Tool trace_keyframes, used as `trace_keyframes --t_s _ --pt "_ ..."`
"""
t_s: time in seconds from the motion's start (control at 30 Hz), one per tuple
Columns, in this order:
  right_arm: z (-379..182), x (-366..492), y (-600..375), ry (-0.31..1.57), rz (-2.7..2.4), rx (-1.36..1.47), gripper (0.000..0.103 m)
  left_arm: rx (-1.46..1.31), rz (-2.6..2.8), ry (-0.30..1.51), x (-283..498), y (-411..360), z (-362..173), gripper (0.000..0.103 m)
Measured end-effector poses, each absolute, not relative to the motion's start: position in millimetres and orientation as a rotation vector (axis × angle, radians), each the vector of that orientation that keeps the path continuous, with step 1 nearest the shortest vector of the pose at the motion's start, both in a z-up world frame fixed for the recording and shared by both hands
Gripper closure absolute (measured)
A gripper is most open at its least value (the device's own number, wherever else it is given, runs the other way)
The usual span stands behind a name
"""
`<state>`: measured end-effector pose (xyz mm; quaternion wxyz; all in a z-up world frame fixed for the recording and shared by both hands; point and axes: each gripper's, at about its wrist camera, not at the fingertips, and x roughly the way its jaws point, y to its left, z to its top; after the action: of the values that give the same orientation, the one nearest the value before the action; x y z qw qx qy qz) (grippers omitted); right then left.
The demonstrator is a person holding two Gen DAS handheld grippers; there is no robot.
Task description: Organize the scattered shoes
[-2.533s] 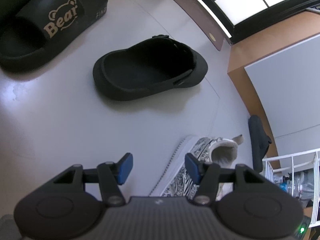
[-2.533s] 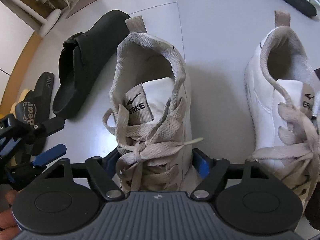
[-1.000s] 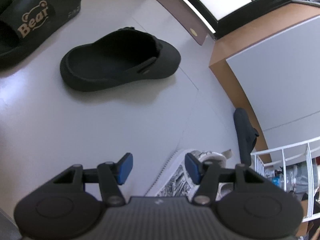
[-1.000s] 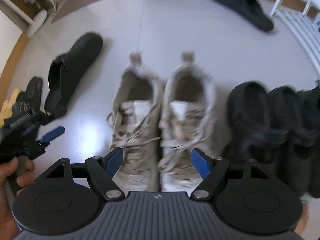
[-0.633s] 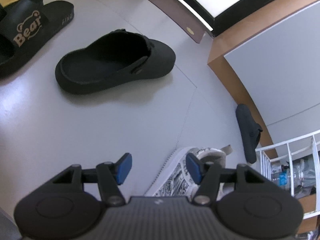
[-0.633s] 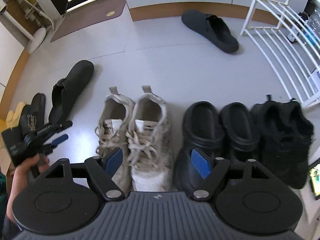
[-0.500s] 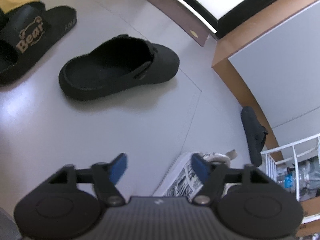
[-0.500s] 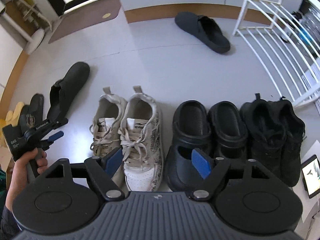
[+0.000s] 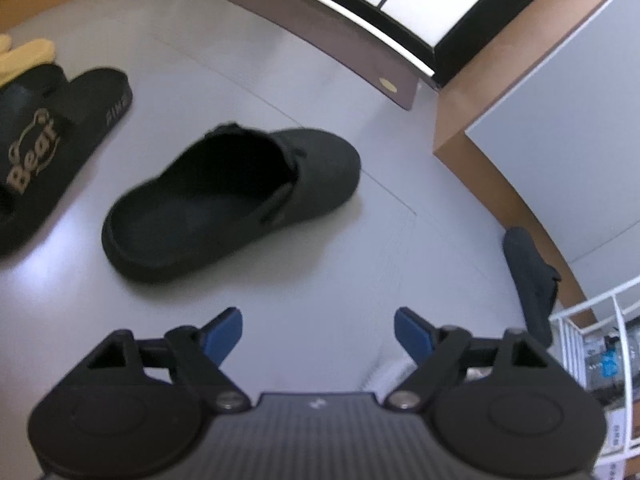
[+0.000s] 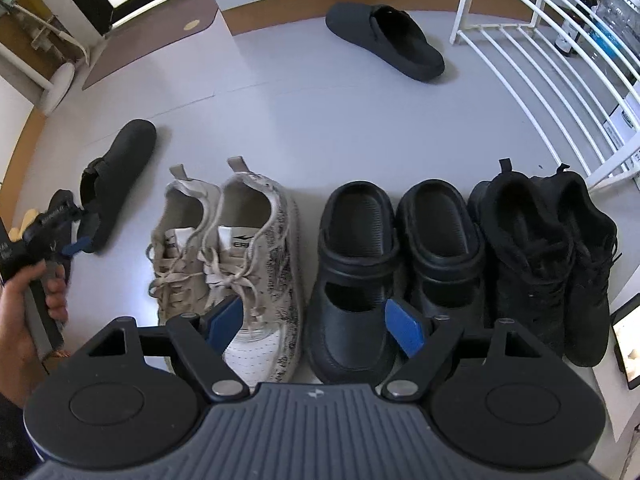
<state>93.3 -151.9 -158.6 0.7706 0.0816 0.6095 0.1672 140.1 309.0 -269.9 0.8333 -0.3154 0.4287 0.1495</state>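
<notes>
Left tongs [image 9: 318,330]: jaws opening, already wide, nothing between them, touching nothing. They hang over bare floor [image 9: 320,272] just short of a lone black clog [image 9: 228,200]; a black "Bear" slide [image 9: 44,152] lies further left. Right tongs [image 10: 314,320]: spread wide, empty, held above the lined-up row: beige sneakers [image 10: 228,248], black clogs pair [image 10: 396,248], black sneakers [image 10: 548,240]. Another dark clog [image 10: 386,40] sits apart near the white rack [image 10: 540,60].

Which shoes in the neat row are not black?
The pale lace-up sneakers at the row's left end. The clogs beside them and the lace-up pair at the right end are black.
</notes>
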Motion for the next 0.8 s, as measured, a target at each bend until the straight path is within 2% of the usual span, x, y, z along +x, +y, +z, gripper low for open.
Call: trace_keyframes --t_s 0.5,0.63,0.8 --pt "-176 99 -166 1.365 0.333 0.177 0.021 -0.440 0.347 0.937 191 340 -297 0.017" --pt "-174 97 -161 1.361 0.341 0.170 0.021 -0.390 0.363 0.952 198 344 -307 0.025" --pt "-166 99 -156 1.327 0.346 0.145 0.021 -0.363 0.328 0.921 204 342 -305 0.041"
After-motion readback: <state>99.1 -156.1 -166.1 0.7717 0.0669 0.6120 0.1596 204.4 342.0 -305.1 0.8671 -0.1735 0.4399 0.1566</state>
